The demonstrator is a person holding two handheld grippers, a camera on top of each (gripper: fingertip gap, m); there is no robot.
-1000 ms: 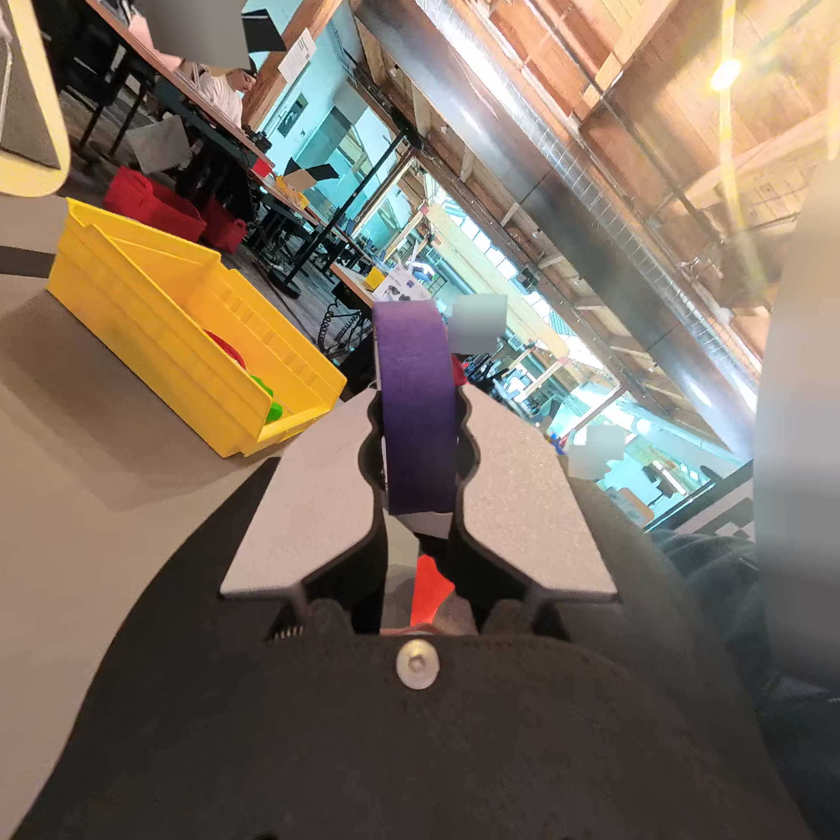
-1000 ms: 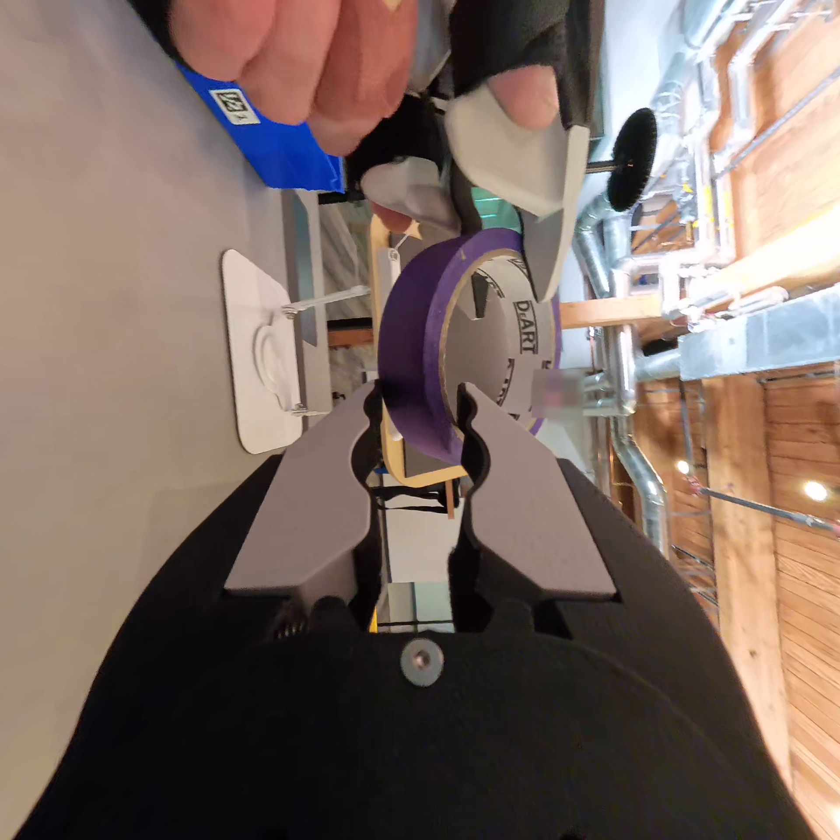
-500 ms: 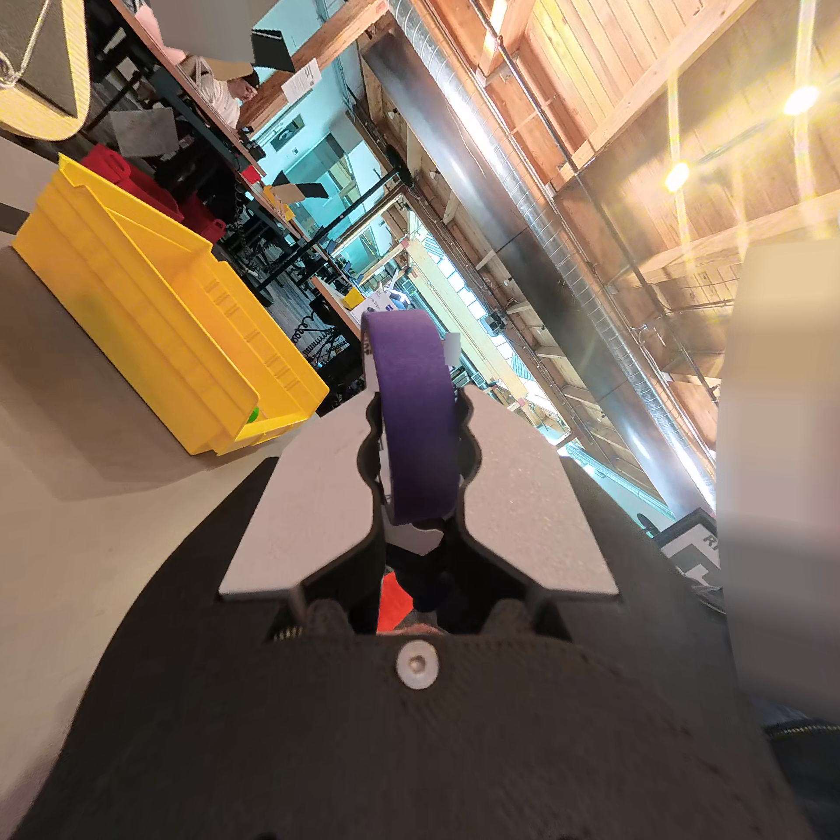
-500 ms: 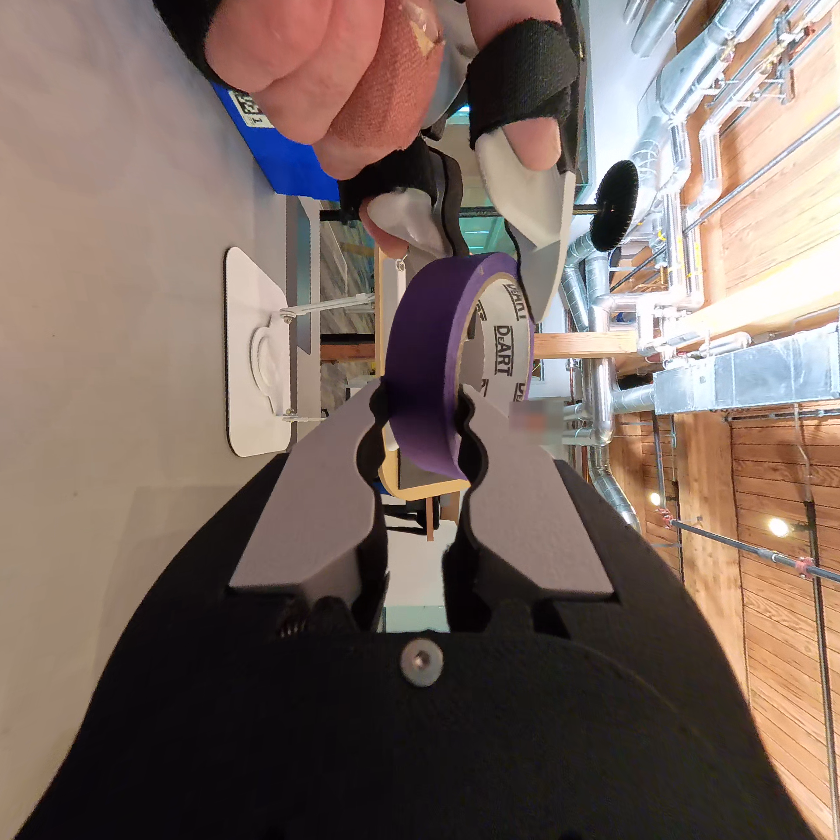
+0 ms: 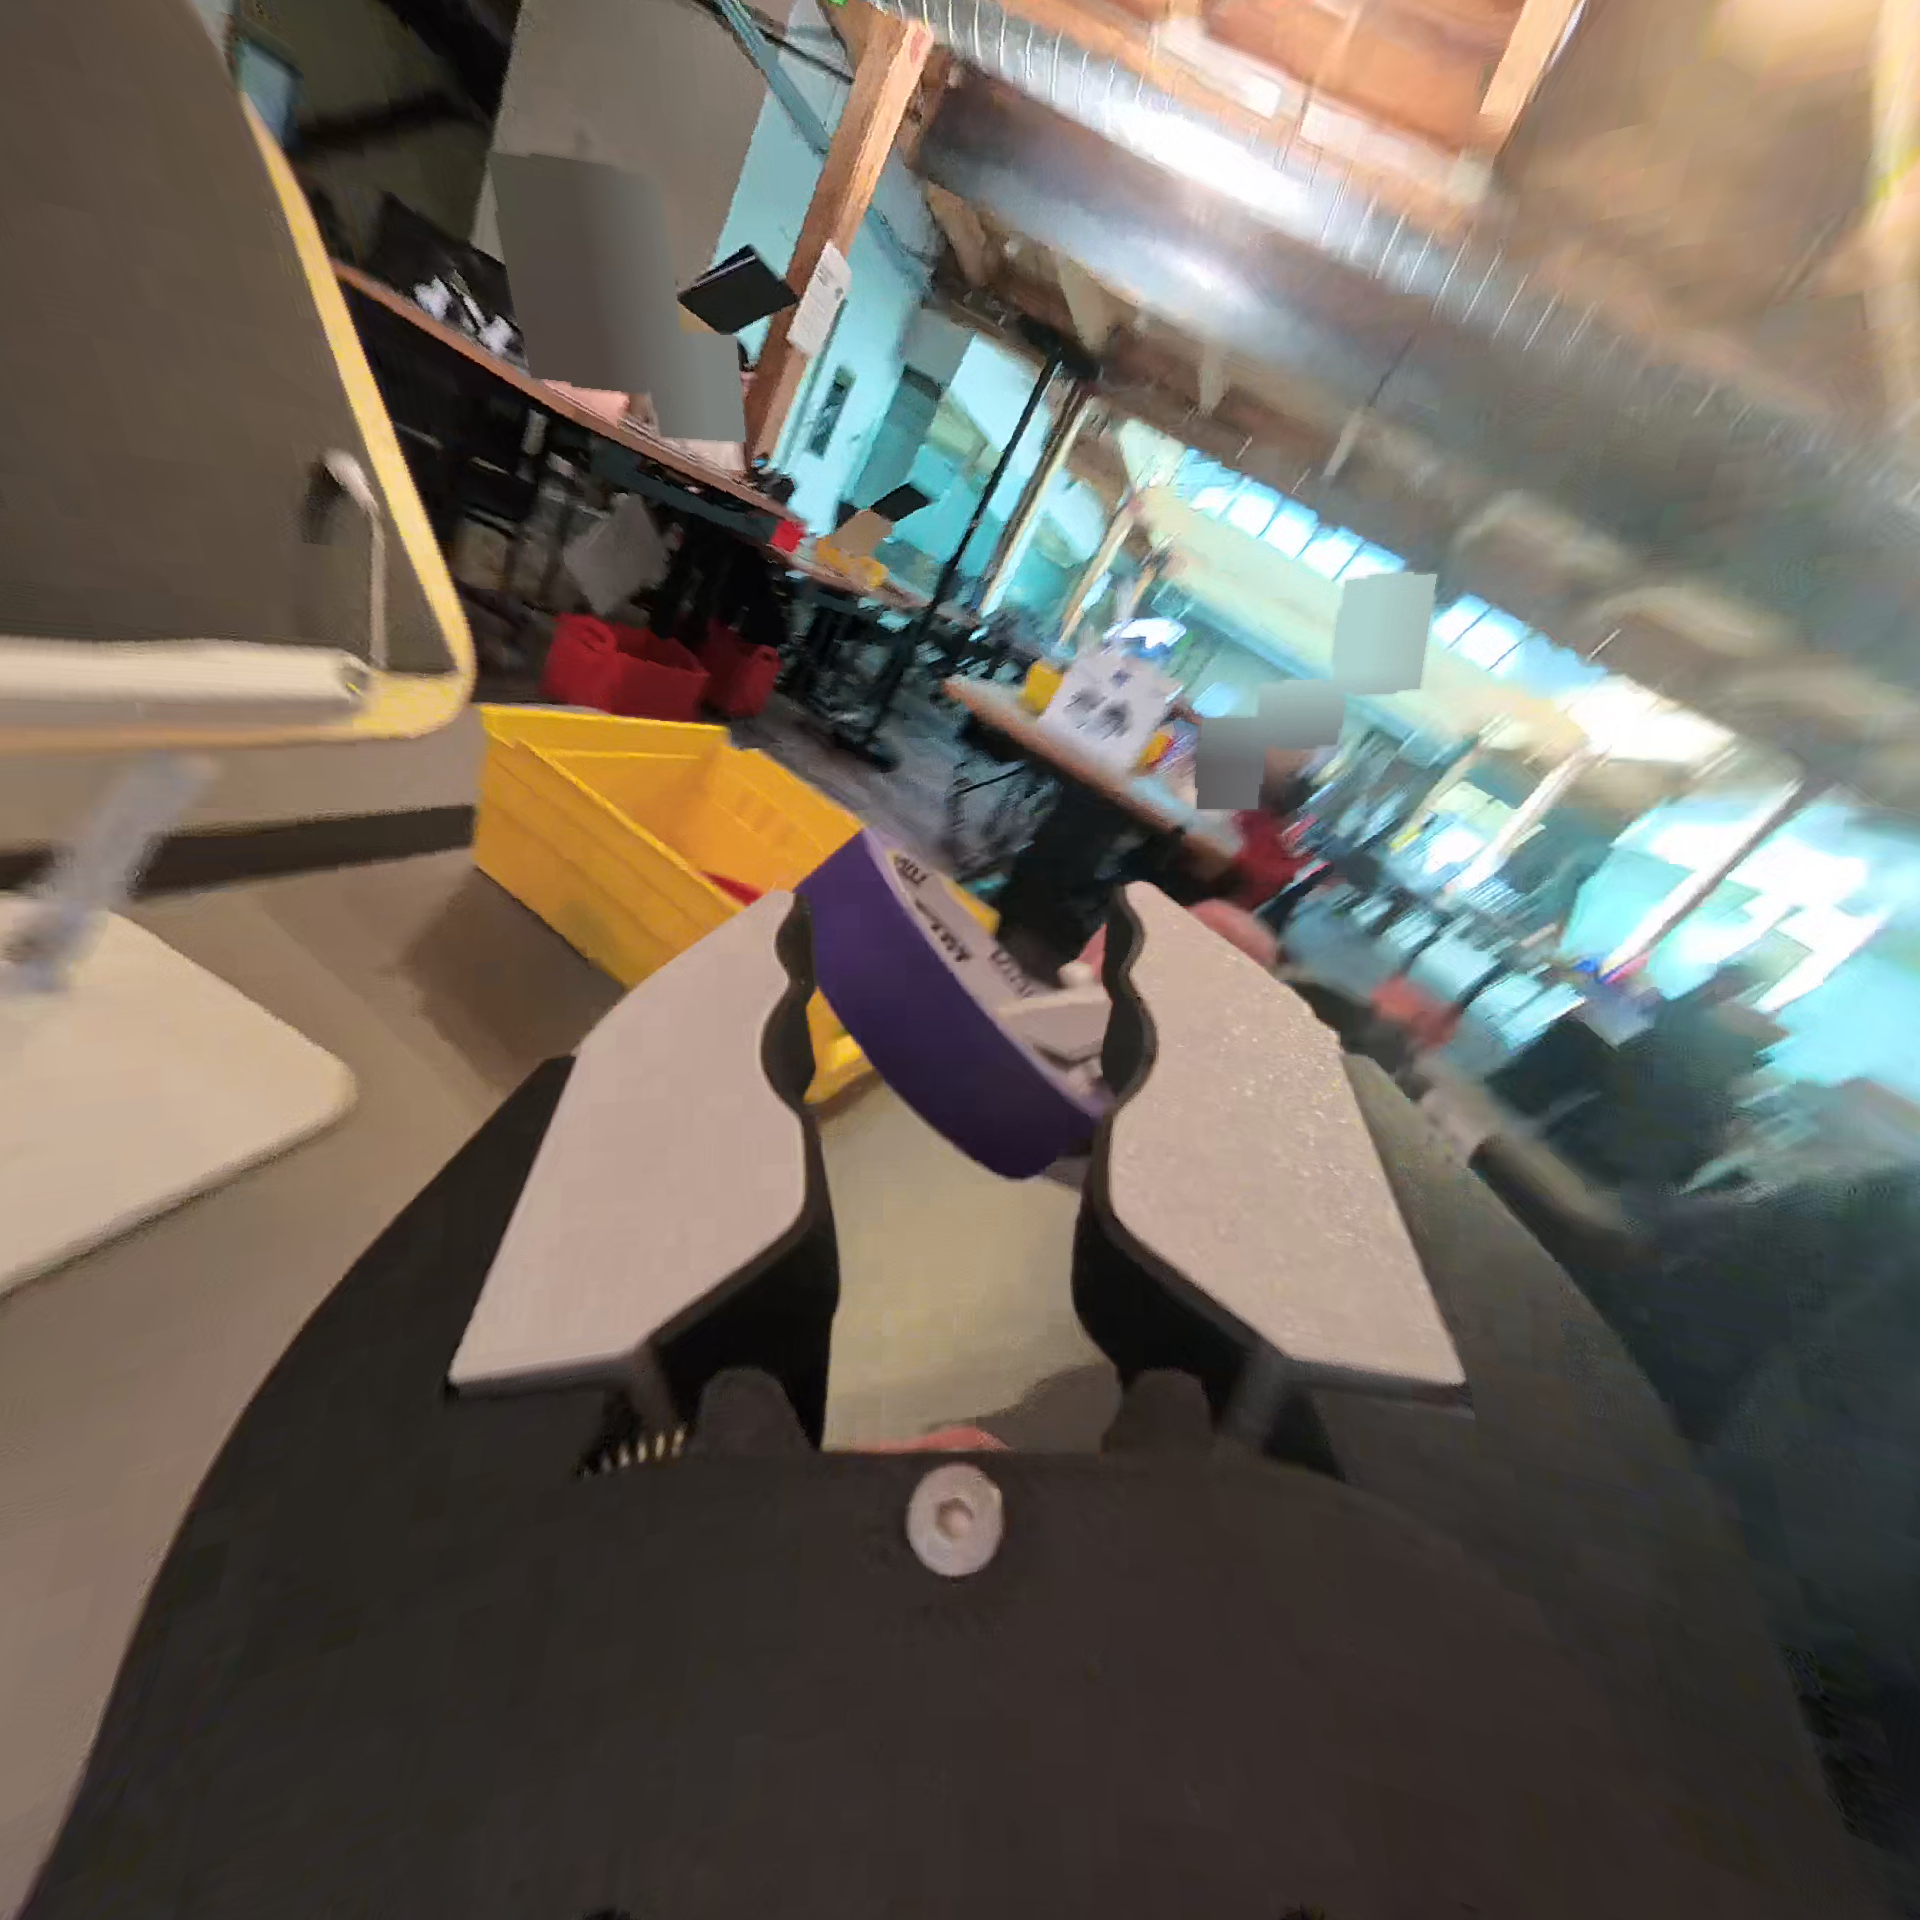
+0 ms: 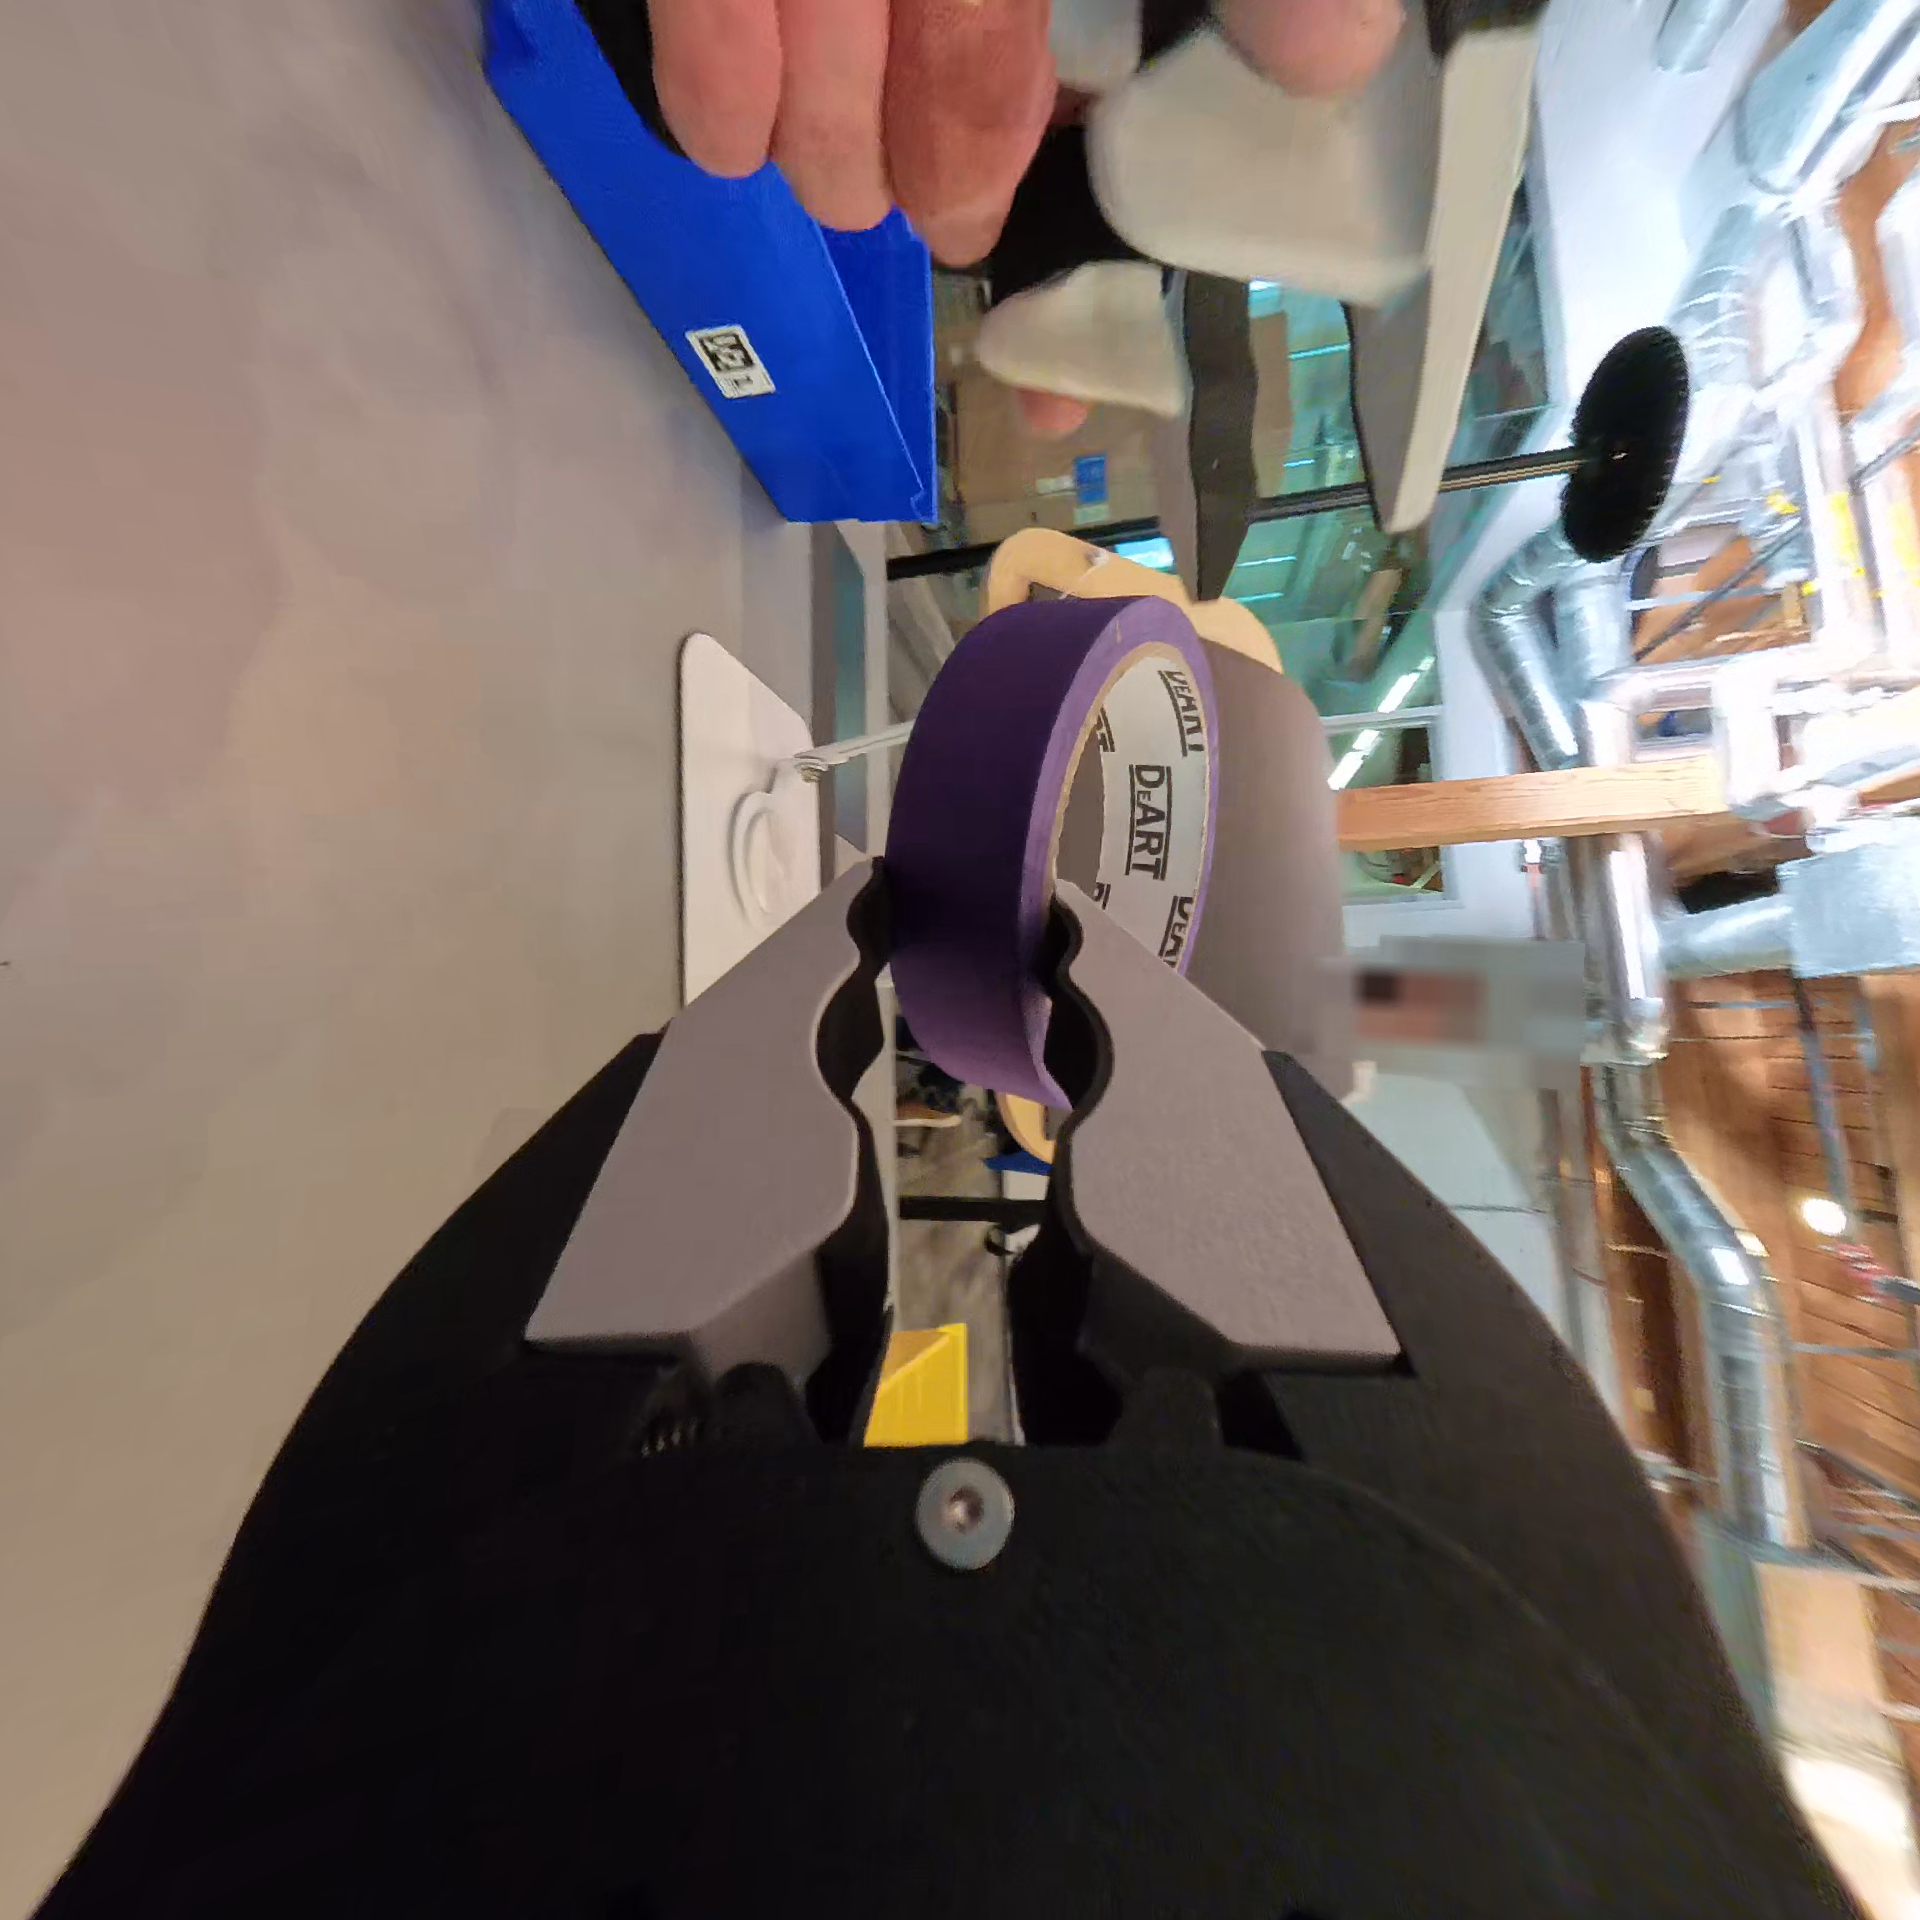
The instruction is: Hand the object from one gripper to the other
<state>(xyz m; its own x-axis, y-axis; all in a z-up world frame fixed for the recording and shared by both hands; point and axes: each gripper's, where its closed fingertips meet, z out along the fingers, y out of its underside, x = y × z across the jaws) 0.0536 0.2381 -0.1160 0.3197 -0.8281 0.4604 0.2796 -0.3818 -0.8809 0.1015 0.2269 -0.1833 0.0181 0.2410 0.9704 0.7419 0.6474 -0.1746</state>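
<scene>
A purple tape roll (image 6: 987, 831) with a white core stands on edge in my right gripper (image 6: 971, 888), which is shut on its lower rim. In the left wrist view the tape roll (image 5: 935, 1039) lies tilted just beyond my left gripper (image 5: 958, 904), whose jaws stand wide apart and touch nothing. In the right wrist view the left gripper (image 6: 1304, 520) is open, a short way off from the tape, held by a person's hand (image 6: 883, 104). Both grippers are in the air beside the grey table (image 6: 312, 727).
A yellow bin (image 5: 644, 831) stands on the table beyond the left gripper. A blue bin (image 6: 779, 312) and a white stand base (image 6: 738, 821) with a wood-edged panel sit on the table; the base also shows in the left wrist view (image 5: 125, 1091). Workshop tables and ceiling pipes are far behind.
My left gripper has opened, let go of the tape and drawn back from it. My right gripper keeps its hold, and the tape now rests in it alone.
</scene>
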